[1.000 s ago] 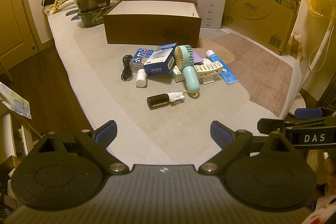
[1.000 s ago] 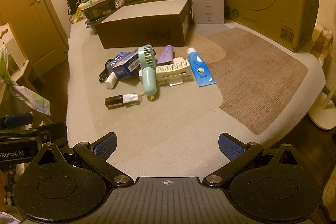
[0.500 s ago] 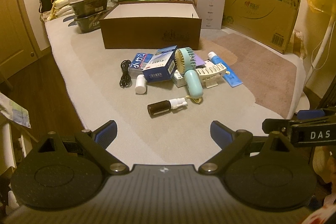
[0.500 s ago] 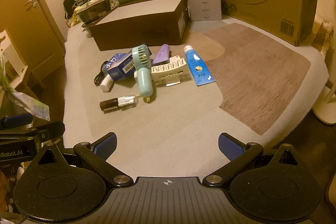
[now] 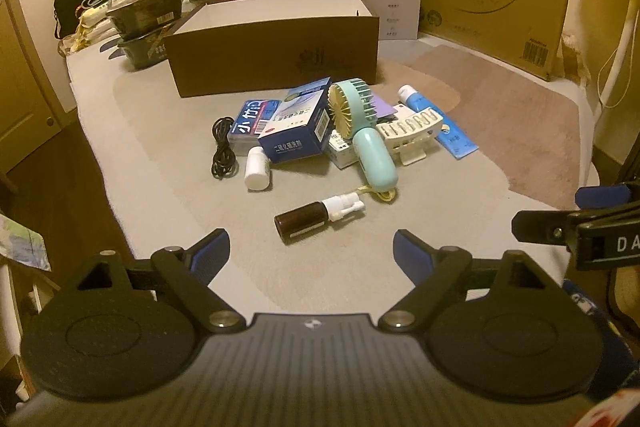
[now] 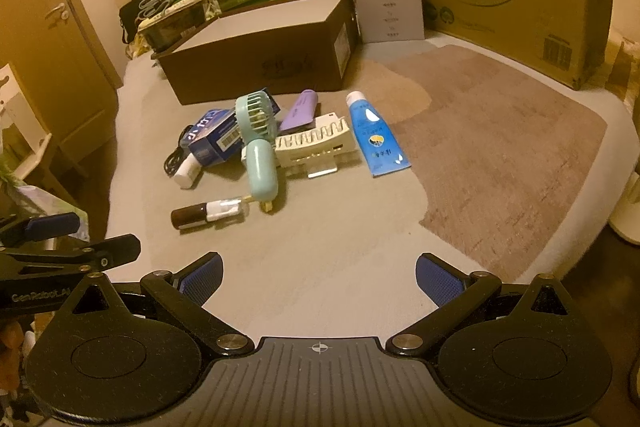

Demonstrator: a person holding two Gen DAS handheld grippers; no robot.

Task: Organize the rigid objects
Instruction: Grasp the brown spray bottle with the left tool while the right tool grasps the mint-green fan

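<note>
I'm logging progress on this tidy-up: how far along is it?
Barely started. The brown box looks empty. Both hand-held grippers, left and right, are open and hold nothing. The fan, spray bottle, tube and other clutter remain on the bed.

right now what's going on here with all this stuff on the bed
A person holds a gripper in each hand over a bed, and nothing is picked up yet. The left gripper and right gripper are both open and empty; the left's jaws have just been closing a little. Ahead lies a loose pile: a brown spray bottle nearest, a mint handheld fan, a blue tube and small boxes. Behind it stands an open brown box, seemingly empty.
</note>
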